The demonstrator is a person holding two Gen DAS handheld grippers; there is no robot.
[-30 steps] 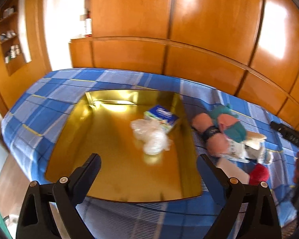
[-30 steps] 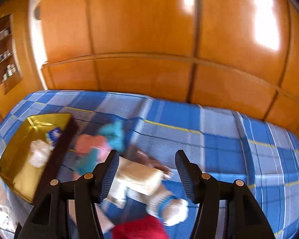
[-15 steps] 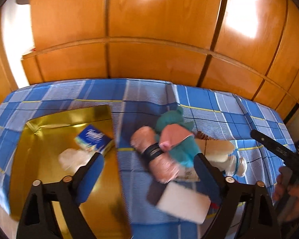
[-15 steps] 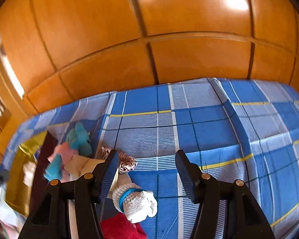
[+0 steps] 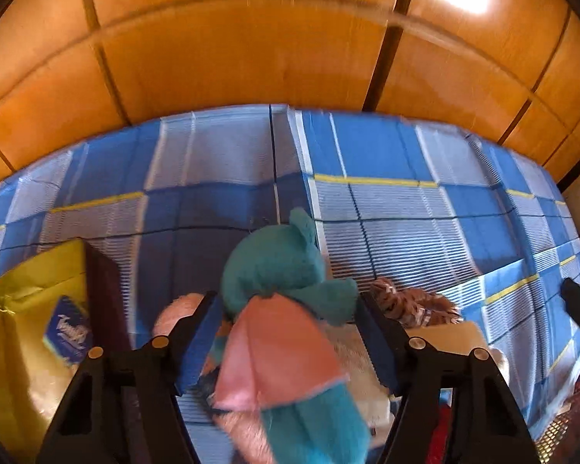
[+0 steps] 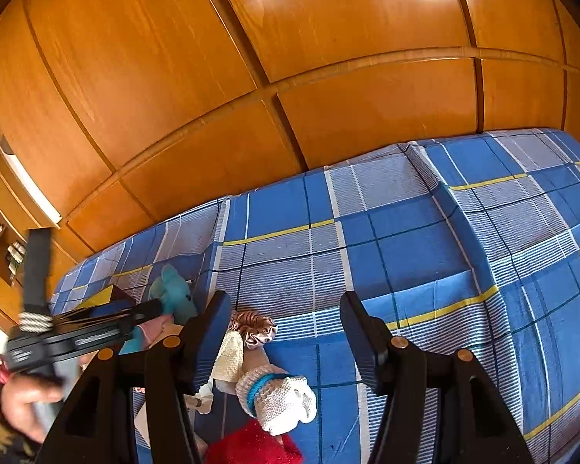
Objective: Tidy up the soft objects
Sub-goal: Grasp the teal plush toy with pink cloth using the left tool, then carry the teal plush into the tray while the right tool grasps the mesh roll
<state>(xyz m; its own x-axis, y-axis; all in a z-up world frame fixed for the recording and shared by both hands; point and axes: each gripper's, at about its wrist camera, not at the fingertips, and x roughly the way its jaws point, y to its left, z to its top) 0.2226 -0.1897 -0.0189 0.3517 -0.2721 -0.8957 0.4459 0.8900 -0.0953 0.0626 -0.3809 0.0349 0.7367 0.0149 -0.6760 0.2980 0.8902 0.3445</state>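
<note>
Left gripper (image 5: 286, 332) closing around plush (image 5: 278, 270).

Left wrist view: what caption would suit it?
Left gripper, jaws just closing, straddles a teal-and-pink plush toy on a blue plaid bedspread.

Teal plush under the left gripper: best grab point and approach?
Take the teal plush across its round head, from above. The head is its bulkiest part and already sits between the left gripper fingers, whose jaws have just been closing around it.

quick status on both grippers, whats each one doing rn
Left gripper: jaws have just been closing around the teal and pink plush toy; a grip cannot be told.
Right gripper: open, holding nothing, above the white knit sock.
</note>
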